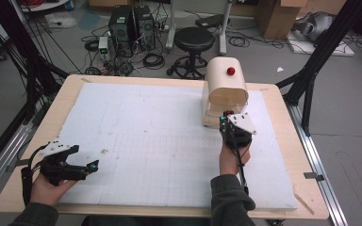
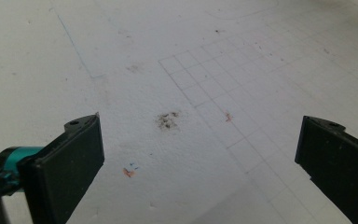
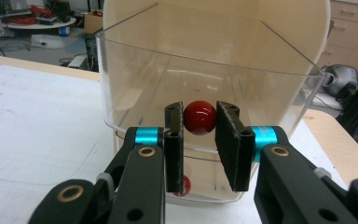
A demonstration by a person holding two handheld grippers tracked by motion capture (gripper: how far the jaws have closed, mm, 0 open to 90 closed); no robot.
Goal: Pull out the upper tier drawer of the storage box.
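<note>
White foam board (image 1: 146, 141), right gripper (image 3: 200, 119) jaws clamping red knob (image 3: 199, 117)

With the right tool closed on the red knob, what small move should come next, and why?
Probably a gentle pull toward the person: the right tool already clamps the red knob on the clear drawer, which looks partly out of the wooden box.

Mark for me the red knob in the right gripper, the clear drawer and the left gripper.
red knob (image 3: 199, 117), right gripper view, its front face.
clear drawer (image 3: 135, 70), right gripper view, its left wall.
left gripper (image 1: 94, 165), high view, between its fingertips.
</note>
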